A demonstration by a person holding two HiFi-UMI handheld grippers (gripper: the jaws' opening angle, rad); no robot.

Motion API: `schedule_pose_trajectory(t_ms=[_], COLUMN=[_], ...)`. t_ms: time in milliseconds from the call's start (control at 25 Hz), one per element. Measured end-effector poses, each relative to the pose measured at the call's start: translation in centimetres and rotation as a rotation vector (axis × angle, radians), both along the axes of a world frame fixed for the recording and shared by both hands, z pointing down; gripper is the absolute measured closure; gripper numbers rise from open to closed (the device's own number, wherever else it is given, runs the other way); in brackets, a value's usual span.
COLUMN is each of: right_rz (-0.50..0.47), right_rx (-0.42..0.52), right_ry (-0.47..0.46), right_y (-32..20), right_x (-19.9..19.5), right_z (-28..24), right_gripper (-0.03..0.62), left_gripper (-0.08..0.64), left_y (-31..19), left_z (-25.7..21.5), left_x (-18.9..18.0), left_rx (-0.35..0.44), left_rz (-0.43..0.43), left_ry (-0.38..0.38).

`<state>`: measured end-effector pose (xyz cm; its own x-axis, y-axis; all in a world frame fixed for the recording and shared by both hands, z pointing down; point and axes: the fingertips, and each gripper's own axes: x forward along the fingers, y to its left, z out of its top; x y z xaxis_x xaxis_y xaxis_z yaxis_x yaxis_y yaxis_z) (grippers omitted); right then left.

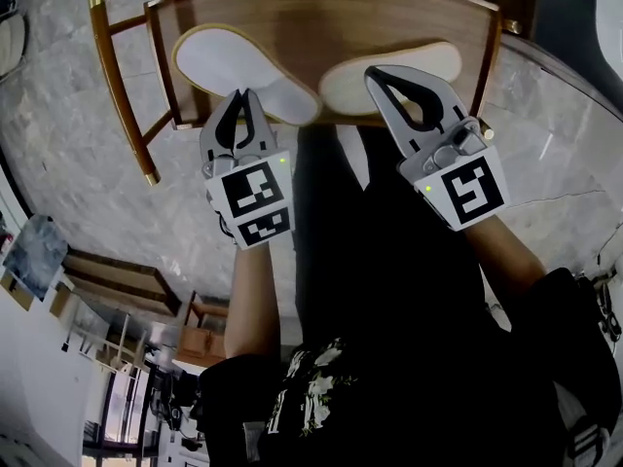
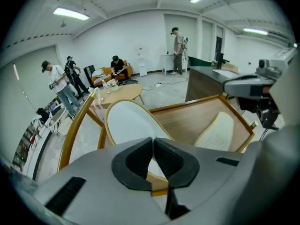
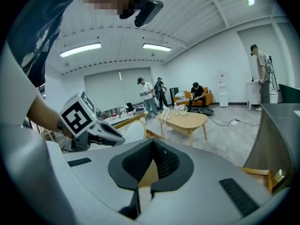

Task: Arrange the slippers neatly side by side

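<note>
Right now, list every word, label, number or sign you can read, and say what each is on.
None can be read.
Cubes on the left claw and right claw: black-and-white square codes, no letters or numbers.
White print on the person's dark shirt: too blurred to read.

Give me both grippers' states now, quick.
Left gripper: closed, apparently pinching the white slipper by its edge.
Right gripper: closed with nothing between its jaws, tips over the cream slipper.
</note>
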<state>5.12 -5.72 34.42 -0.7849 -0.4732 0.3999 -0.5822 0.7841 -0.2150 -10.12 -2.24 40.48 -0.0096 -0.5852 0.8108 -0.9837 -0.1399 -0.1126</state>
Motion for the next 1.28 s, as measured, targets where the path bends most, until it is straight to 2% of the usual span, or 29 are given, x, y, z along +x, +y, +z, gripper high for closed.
schedule_pose_trajectory(t_ms=[360,600,880,1280], right_rz=[0.158,0.274,0.363,0.409], right_rx=[-0.015,-0.036,-0.038,-0.033], right_ry=[0.000,0.003,0.021,0.034], right_y=[-0.2,0.0,0.5,1.6], right_x=[0.3,0.1,-0.2,-1.4], right_z=[0.4,1.5,2.7,2.5], right_gripper=[0.594,0.594,0.594,0.594], left_gripper=[0.546,0.546,0.546,0.546], left_y=[-2.6,-3.4,-3.8,-4.3], left_z=[0.6,1.9,3.5,5.5], left_x=[0.7,0.7,1.0,0.8], left_rx=[-0.003,-0.016,-0.016,0.004], left_rz=[0.319,0.491,0.582,0.625], left_ry=[-0.170,-0.201,-0.142,-0.117])
